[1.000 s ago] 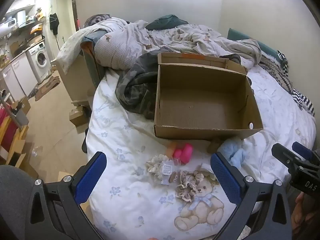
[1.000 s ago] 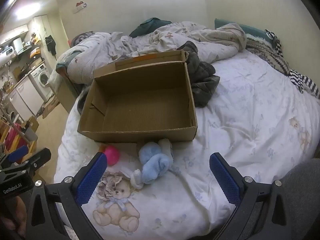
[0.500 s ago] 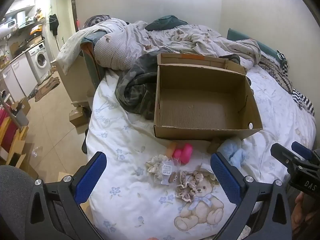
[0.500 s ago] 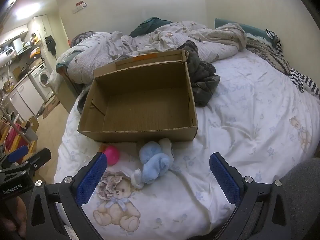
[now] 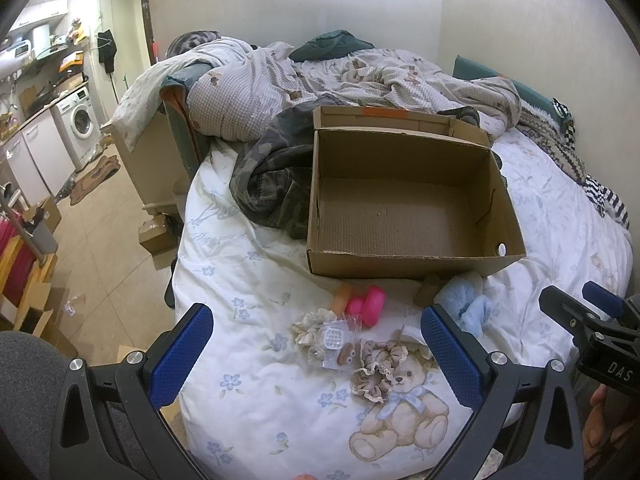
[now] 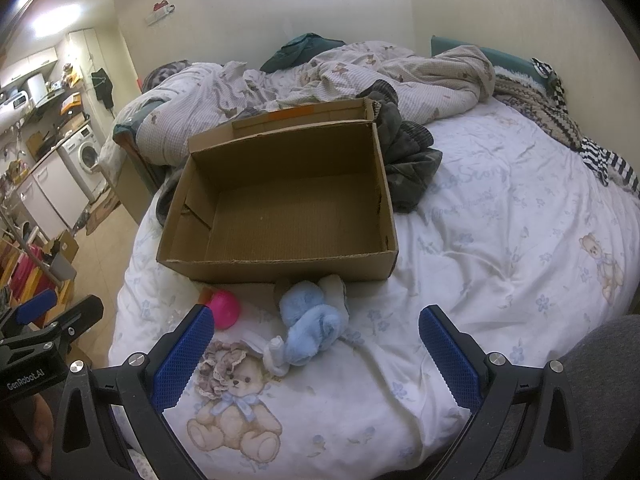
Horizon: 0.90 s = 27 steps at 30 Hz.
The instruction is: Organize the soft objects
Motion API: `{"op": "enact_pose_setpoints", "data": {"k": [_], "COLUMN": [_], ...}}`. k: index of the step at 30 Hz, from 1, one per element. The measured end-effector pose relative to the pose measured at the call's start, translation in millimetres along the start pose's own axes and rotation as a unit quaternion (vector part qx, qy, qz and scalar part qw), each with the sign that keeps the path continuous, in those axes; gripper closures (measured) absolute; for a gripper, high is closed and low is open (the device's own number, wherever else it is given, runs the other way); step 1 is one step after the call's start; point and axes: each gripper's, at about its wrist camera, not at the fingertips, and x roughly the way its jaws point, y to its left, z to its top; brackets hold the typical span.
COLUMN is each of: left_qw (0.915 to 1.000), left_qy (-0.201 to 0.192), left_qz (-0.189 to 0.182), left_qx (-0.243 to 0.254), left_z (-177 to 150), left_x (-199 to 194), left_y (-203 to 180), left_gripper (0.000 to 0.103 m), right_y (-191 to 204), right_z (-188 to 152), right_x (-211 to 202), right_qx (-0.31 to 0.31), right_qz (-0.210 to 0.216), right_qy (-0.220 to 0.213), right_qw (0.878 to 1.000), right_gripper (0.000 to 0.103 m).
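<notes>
Both my left claw (image 5: 318,344) and right claw (image 6: 316,350) are spread wide, holding nothing, above the blue fluffy toy (image 6: 308,326) near the cardboard box (image 6: 280,258).

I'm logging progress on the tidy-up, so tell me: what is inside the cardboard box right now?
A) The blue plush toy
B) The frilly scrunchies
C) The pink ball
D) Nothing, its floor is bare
D: both wrist views show only bare corrugated floor inside the cardboard box, while the blue plush toy, pink ball and scrunchies lie on the bed in front of it.
</notes>
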Motion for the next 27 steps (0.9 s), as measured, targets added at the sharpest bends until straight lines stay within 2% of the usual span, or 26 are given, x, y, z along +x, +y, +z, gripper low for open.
{"op": "enact_pose_setpoints", "data": {"k": [27], "left_qw": [1.0000], "left_qy": [0.000], "left_qz": [0.003], "left_qx": [0.004], "left_z": [0.4], "left_x": [-0.9], "left_y": [-1.0], "left_gripper": [0.000], "right_y": [1.3], "right_z": [-5.7], "right_x": [3.6], "right_qx": [-0.001], "right_qz": [-0.001], "right_qy": [0.001], "right_qw": [1.000], "right_gripper": [0.000]}}
